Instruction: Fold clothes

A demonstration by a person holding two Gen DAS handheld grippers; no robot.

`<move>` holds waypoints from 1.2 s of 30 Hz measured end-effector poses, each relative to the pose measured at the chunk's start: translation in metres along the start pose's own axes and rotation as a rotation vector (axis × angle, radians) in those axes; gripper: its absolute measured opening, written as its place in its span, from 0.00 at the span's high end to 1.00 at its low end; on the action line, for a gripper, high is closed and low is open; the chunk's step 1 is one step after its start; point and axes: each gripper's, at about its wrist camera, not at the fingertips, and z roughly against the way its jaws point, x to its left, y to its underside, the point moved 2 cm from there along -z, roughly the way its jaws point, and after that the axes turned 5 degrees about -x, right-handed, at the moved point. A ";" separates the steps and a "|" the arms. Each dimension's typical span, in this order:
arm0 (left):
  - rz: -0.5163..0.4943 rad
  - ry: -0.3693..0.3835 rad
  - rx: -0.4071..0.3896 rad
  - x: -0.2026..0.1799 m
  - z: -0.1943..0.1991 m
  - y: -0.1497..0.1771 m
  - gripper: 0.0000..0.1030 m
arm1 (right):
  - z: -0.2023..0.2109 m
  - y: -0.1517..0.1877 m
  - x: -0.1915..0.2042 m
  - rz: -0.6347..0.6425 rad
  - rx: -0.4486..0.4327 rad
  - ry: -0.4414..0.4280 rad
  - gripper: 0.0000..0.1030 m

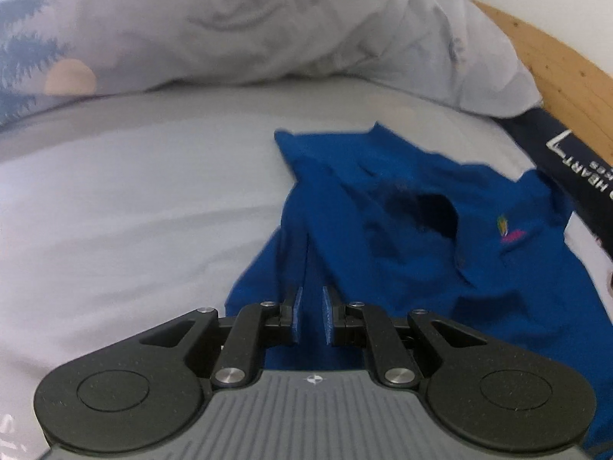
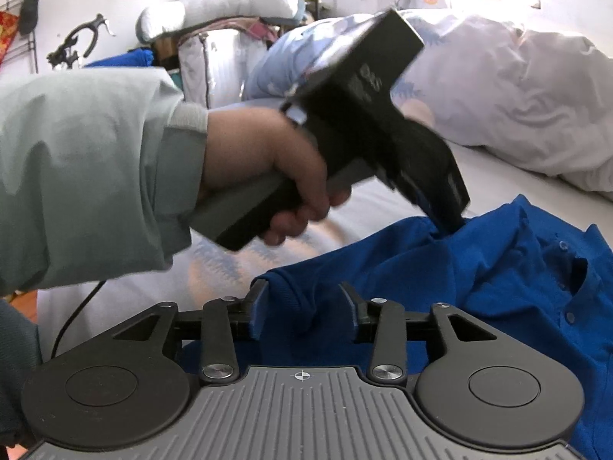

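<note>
A blue polo shirt (image 1: 402, 237) lies crumpled on the pale bed sheet (image 1: 115, 199), its small coloured logo (image 1: 509, 234) facing up. My left gripper (image 1: 310, 295) has its pads a little apart with a taut fold of the shirt pinched between them. In the right wrist view a person's hand (image 2: 260, 161) in a pale green sleeve holds that left gripper (image 2: 450, 226), whose tip digs into a puckered peak of the shirt (image 2: 498, 276). My right gripper (image 2: 302, 287) stands open over the shirt's near edge; its pads do not press on the cloth. The buttoned collar (image 2: 567, 287) lies at right.
A crumpled patterned duvet (image 1: 268, 30) is heaped along the far side of the bed. A wooden bed frame (image 1: 555, 65) and a dark item with white lettering (image 1: 574, 165) lie at right. A black cable (image 2: 72, 318) hangs at the bed's left; stacked bedding (image 2: 222, 7) stands behind.
</note>
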 end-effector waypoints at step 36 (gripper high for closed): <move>0.003 -0.044 -0.121 0.011 0.012 0.003 0.92 | 0.006 0.006 -0.007 -0.005 0.011 0.037 0.50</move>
